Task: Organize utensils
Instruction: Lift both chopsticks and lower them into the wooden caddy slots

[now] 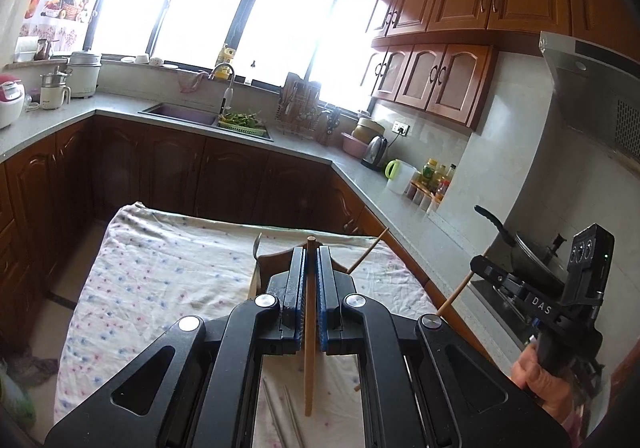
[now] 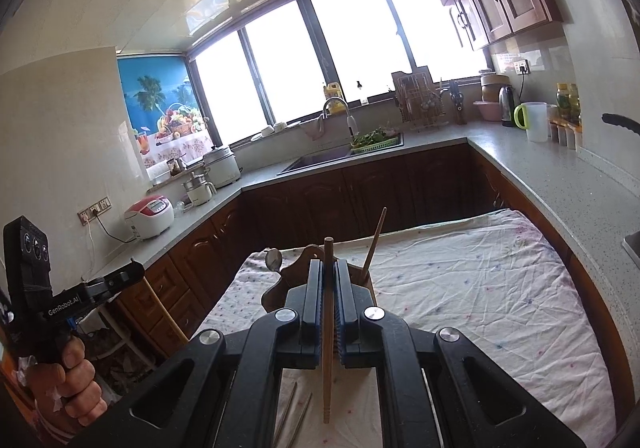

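Left wrist view is showing the worktop [image 1: 168, 280] spreading out ahead of my left tool [image 1: 311, 260], draped in a flowered cloth [image 1: 152, 260]. Just beyond the tool's tips a wooden holder [image 1: 276, 260] is standing on the cloth, with a metal spoon [image 1: 256, 246] poking up at its left edge and a wooden chopstick [image 1: 368, 251] leaning out to the right. I am pinching a wooden chopstick [image 1: 309, 348] between the pressed-together pads of that tool; it is running along the gap, its tip rising past the fingertips. Two metal chopsticks [image 1: 280, 416] are lying on the cloth beneath the tool.

Right wrist view is showing my right tool [image 2: 329, 268] doing the same, clamping another wooden chopstick [image 2: 328, 348] upright between its pads, with the holder [image 2: 280, 288] directly ahead and the round spoon [image 2: 273, 259] to its left. My left hand [image 2: 64, 388] is gripping the other tool's handle far to the left.
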